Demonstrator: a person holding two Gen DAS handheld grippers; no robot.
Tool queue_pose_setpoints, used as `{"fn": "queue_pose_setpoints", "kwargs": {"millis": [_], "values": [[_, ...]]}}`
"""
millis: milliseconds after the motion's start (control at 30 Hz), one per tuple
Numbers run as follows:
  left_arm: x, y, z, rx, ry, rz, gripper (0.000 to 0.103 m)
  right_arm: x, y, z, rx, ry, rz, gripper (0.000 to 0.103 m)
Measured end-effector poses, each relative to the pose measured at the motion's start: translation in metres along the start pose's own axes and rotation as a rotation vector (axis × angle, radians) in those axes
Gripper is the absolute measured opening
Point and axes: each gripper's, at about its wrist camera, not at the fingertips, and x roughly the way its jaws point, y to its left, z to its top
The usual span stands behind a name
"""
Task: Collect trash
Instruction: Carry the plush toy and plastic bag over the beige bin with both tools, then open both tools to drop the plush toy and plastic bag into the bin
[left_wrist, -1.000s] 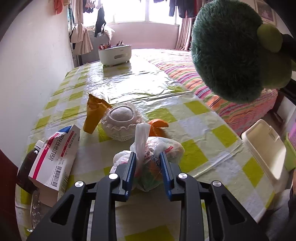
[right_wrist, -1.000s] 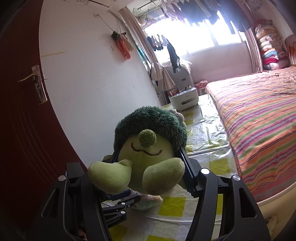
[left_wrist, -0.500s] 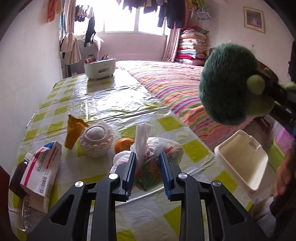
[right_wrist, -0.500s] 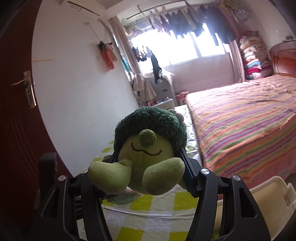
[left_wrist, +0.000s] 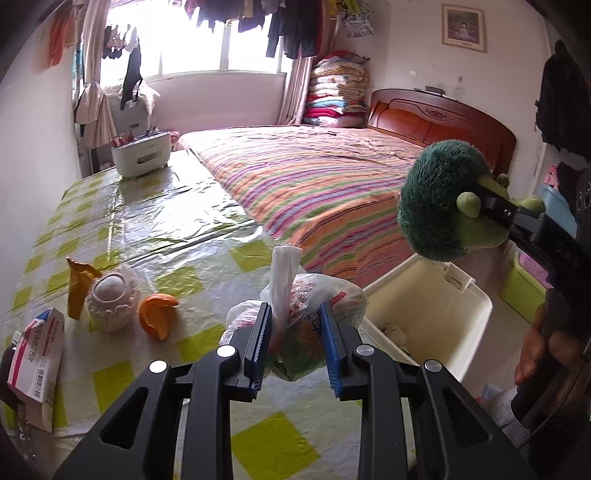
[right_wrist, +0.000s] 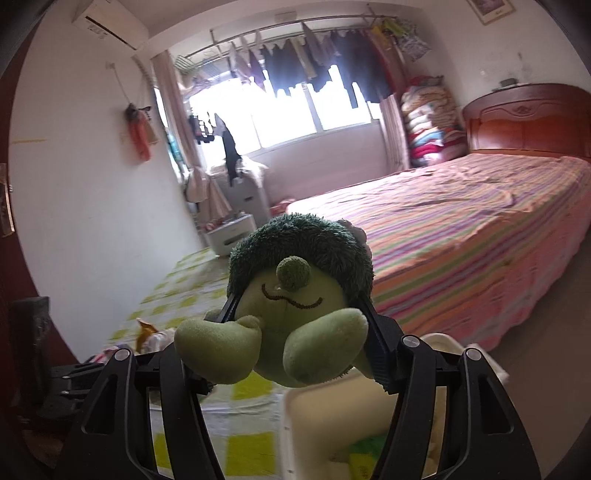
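A knotted clear plastic trash bag (left_wrist: 317, 295) full of scraps hangs just over the checked table (left_wrist: 147, 221) near its right edge. My left gripper (left_wrist: 294, 314) is shut on the bag's twisted neck. A green plush toy (right_wrist: 295, 295) with a dark furry top sits between my right gripper's (right_wrist: 295, 306) jaws, which are shut on its sides. In the left wrist view the plush toy (left_wrist: 439, 206) hovers above an open white bin (left_wrist: 469, 321) on the floor beside the table. A hand (left_wrist: 535, 350) holds that gripper's handle.
On the table's left lie an orange peel (left_wrist: 157, 314), a white knitted ball (left_wrist: 112, 295), a yellow-brown wrapper (left_wrist: 77, 284), a medicine box (left_wrist: 35, 347) and a dark bottle (left_wrist: 5, 365). A white caddy (left_wrist: 142, 155) stands at the far end. A striped bed (left_wrist: 314, 184) runs along the right.
Both views have swung right. The left gripper carried the bag toward the table's right edge. The right gripper carried the plush toy away from the table to above the white bin.
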Motion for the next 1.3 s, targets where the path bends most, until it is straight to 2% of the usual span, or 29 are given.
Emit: {"fn": "queue_pose_setpoints", "kwargs": {"millis": [233,400,467,733,1133,1300], "values": [[0.002,-0.026,0.0,0.037,0.007,-0.028,0.026,-0.002,-0.027,-0.008,0.087,0.03,-0.075,0.063],[0.007,-0.042,0.0,0.053,0.018,-0.044,0.026,-0.001,-0.04,-0.009,0.135,0.043,-0.069,0.068],[0.01,-0.048,0.0,0.057,0.026,-0.048,0.026,-0.004,-0.041,-0.007,0.131,0.026,-0.084,0.077],[0.017,-0.074,0.004,0.086,0.041,-0.078,0.026,-0.04,-0.068,0.0,0.25,-0.111,-0.094,0.077],[0.042,-0.12,0.014,0.159,0.089,-0.127,0.027,-0.073,-0.067,0.003,0.259,-0.263,-0.109,0.079],[0.051,-0.134,0.017,0.176,0.089,-0.127,0.039,-0.076,-0.07,0.0,0.274,-0.281,-0.109,0.08]]}}
